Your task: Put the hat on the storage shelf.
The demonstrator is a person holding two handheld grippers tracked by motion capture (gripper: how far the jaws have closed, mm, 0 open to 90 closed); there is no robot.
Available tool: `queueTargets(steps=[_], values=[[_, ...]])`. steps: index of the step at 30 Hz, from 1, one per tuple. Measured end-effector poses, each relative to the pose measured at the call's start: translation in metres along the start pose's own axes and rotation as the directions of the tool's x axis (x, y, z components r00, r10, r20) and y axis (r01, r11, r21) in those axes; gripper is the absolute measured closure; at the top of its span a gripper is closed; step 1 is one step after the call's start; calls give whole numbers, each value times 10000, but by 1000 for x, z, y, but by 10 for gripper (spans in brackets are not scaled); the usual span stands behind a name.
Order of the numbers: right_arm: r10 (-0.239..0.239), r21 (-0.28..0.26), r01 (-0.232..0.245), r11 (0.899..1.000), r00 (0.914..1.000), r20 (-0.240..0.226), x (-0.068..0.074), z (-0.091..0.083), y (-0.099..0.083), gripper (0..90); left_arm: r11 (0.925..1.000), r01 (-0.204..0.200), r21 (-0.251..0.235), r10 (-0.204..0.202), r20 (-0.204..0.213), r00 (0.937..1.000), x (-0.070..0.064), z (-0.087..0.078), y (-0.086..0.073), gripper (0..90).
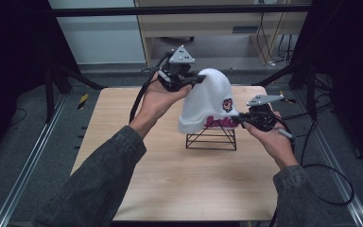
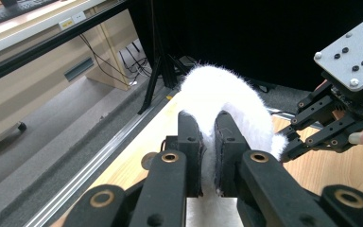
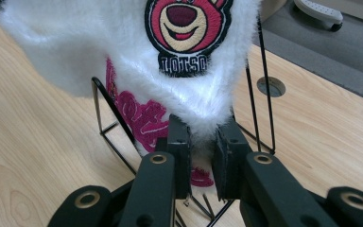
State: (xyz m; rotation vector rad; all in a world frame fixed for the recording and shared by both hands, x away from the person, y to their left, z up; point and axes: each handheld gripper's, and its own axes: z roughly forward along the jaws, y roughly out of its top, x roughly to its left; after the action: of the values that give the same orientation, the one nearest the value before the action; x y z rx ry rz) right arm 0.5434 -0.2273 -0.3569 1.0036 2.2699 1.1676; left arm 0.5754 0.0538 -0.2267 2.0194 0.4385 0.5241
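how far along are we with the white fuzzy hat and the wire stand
Done: both grippers have hold of the white hat. The left gripper pinches its crown, the right gripper its lower brim near the bear patch.

In hand: the hat sits over the black wire stand, gripped at both ends.

Left: whether it is going on or coming off cannot be told; either way, neither gripper has released it.

One hat [image 1: 208, 101], one wire stand [image 1: 211, 139]

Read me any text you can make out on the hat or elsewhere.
"LOTSO": on the bear patch of the white hat.
Pink script embroidery along the hat's brim: partly folded and hidden, not readable.
Labels on the desk edge in the background: too small to read.
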Motion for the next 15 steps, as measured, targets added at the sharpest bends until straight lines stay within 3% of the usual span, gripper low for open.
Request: queueTargets(steps=[15], values=[[186, 191, -187, 9996, 9998, 48, -6, 4, -18, 791, 9995, -86, 300, 82, 139, 9999, -6, 17, -8, 836]])
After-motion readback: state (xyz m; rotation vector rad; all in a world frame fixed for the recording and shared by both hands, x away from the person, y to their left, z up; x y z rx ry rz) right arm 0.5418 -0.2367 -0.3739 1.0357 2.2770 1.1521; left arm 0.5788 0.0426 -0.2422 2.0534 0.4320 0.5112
